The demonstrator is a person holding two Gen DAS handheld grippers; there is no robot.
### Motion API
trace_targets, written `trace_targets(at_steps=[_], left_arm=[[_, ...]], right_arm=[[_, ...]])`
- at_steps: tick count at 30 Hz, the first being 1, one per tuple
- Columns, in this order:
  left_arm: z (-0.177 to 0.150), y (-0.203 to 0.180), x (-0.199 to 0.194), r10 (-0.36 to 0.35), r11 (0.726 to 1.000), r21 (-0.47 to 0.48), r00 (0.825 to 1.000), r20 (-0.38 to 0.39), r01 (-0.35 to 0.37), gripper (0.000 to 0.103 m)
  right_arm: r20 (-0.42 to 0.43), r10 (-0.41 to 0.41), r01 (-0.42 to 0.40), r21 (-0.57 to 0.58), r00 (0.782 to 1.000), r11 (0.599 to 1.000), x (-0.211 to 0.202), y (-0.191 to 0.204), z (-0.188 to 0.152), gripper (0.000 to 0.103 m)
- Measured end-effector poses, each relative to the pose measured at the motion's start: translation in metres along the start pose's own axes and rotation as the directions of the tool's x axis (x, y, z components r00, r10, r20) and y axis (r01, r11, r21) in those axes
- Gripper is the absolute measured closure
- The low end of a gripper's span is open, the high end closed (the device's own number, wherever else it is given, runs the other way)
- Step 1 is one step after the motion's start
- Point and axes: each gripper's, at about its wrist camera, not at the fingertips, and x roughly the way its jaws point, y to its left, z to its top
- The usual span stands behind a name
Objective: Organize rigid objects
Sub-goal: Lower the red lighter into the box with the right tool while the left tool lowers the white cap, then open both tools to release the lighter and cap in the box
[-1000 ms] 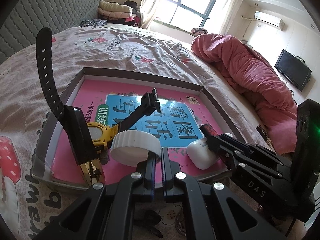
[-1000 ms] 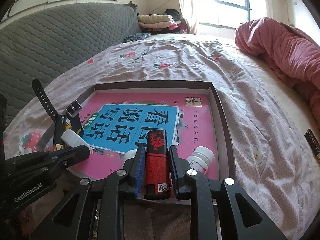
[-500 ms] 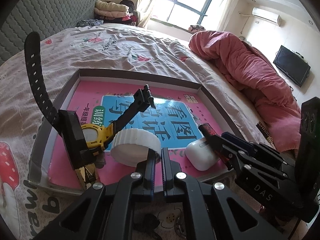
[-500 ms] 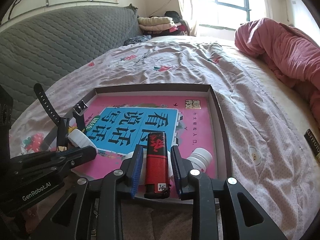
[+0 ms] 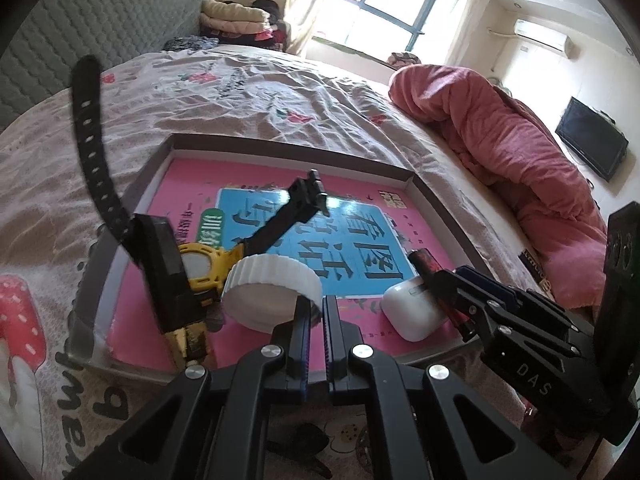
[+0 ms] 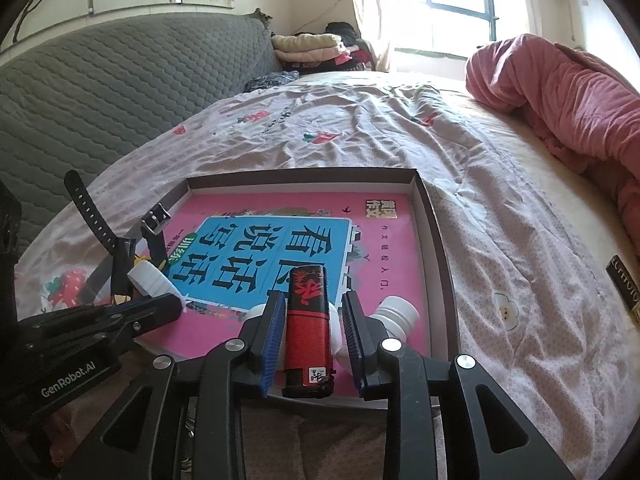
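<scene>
A shallow brown box tray (image 5: pixel 280 148) (image 6: pixel 436 224) with a pink and blue book cover inside lies on the bed. My left gripper (image 5: pixel 317 304) is shut on the rim of a white ribbed lid (image 5: pixel 272 284). A black and yellow watch (image 5: pixel 192 260) stands beside the lid. A white earbud case (image 5: pixel 412 312) lies in the tray's near right part. My right gripper (image 6: pixel 313 308) stands open around a red and black lighter (image 6: pixel 309 320), whose end rests over the tray's near edge. A white bottle (image 6: pixel 394 314) lies right of it.
A pink duvet (image 5: pixel 500 132) (image 6: pixel 560 92) is bunched on the bed's right side. A grey quilted headboard (image 6: pixel 100 92) is at the left. A small dark pack (image 6: pixel 626 284) lies on the sheet at the right. Folded clothes (image 6: pixel 316 46) are stacked by the window.
My right gripper's jaws have opened away from the lighter, which now rests on the tray's near edge. The left gripper keeps its hold on the white lid and has shifted slightly.
</scene>
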Motion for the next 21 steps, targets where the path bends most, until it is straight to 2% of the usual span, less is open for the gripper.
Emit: trace_targets(at_steps=[6, 14, 21], left_arm=[[0.0003, 0.0071, -0.0028, 0.000, 0.999, -0.039, 1.000, 0.007, 0.000, 0.097], [0.0018, 0.0060, -0.0017, 0.005, 1.000, -0.029, 1.000, 0.003, -0.005, 0.097], [0.0038, 0.0040, -0.0017, 0.004, 1.000, -0.021, 1.000, 0.004, -0.004, 0.097]], right_arm=[[0.004, -0.001, 0.001, 0.004, 1.000, 1.000, -0.0011, -0.0014, 0.0006, 0.073], [0.002, -0.005, 0.005, 0.008, 1.000, 1.000, -0.0008, -0.0030, 0.0012, 0.072], [0.000, -0.011, 0.011, 0.008, 1.000, 1.000, -0.0005, -0.0039, 0.0013, 0.065]])
